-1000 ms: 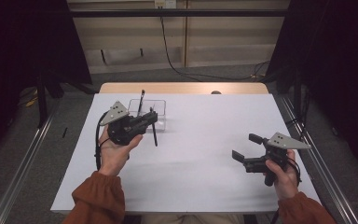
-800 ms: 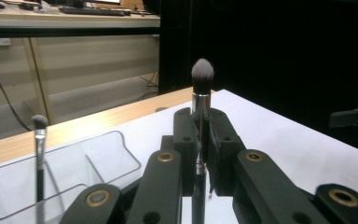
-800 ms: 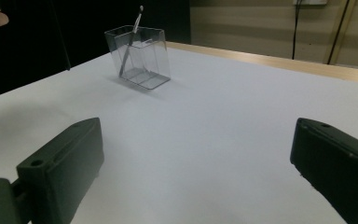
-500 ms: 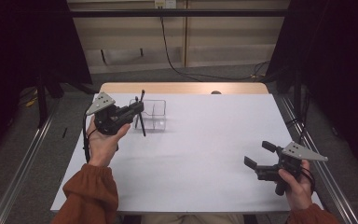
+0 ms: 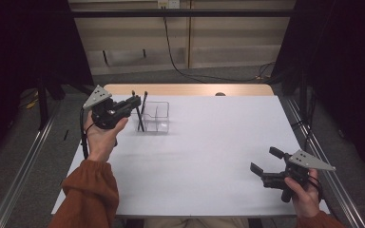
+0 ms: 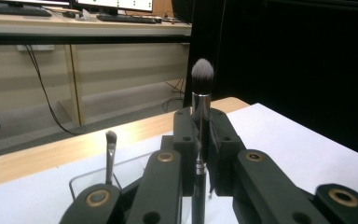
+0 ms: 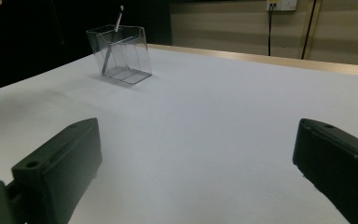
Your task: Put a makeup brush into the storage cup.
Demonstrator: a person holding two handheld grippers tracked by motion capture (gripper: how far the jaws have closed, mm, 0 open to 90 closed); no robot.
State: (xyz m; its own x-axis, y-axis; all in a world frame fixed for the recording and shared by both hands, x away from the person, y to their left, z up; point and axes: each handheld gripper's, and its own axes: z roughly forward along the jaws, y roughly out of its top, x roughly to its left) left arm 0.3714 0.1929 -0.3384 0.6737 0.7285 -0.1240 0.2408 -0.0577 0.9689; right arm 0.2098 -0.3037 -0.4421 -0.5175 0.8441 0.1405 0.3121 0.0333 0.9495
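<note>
**Brush held upright beside the holder, left hand nearest**

The white table (image 5: 209,156) carried one clear holder (image 5: 155,117) near its far left corner. The left gripper (image 5: 134,101) stood just beside that holder, on its left flank as seen from above, while the right gripper (image 5: 265,166) rested well apart at the near right edge. The left hand was therefore plainly the nearer one.

The left gripper's jaws were clamped on the handle of a makeup brush (image 6: 201,116), gripping it at mid-length. Its long axis ran close to upright, bristles at the top and the handle end pointing down past the jaws. The holder's open top lay just ahead of and below the jaws in the left gripper view. A smaller brush (image 6: 110,154) already leaned inside one compartment.

The right gripper's jaws stood wide apart with nothing between them.

Judgement: the held brush needed only a short carry sideways over the rim, then lowering handle-first.
</note>
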